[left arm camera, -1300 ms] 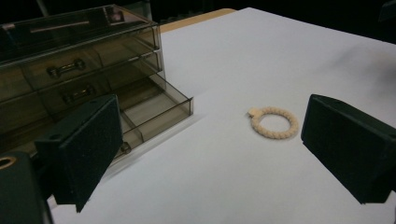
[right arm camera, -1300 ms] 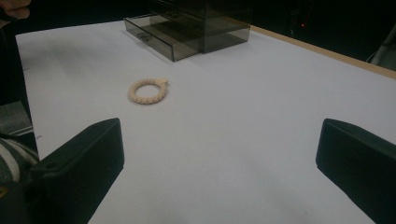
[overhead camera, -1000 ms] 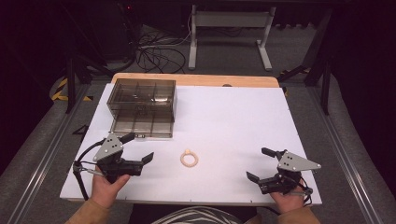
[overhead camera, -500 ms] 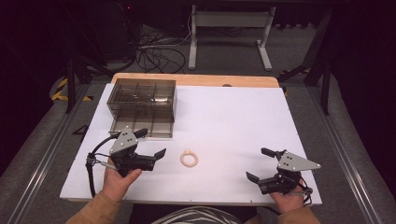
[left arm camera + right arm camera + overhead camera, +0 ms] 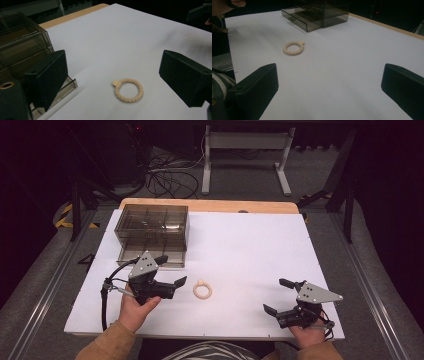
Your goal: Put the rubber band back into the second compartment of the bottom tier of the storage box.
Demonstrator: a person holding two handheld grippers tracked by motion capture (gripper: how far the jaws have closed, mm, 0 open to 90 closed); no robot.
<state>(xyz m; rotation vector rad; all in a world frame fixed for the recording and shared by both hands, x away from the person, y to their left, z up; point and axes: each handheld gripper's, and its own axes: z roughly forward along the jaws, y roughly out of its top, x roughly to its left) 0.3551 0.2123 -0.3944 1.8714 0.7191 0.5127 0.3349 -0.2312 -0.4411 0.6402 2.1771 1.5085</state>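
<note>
In the high view a beige braided ring (image 5: 202, 290) lies flat on the white bench (image 5: 250, 250), a little left of centre in the lower half of the frame. The left gripper (image 5: 174, 270) sits just to the left of the ring, its jaws spread wide and pointing toward it, with nothing between them; the person's left hand (image 5: 135, 307) grips it from the lower left. In the left gripper view the ring (image 5: 128, 90) rests low and centre, between the two black jaws but touching neither, a small tab on its upper left edge. The right gripper (image 5: 275, 296) rests near the lower right corner of the bench in the high view, well apart from the ring, jaws also wide and empty, held by the right hand (image 5: 307, 335). In the right gripper view the ring (image 5: 293, 48) shows in the upper left, far ahead of the open jaws. A smoky clear drawer box (image 5: 152, 234) stands in the upper left part of the bench, its lower drawer (image 5: 300, 18) pulled partly out toward the ring.
</note>
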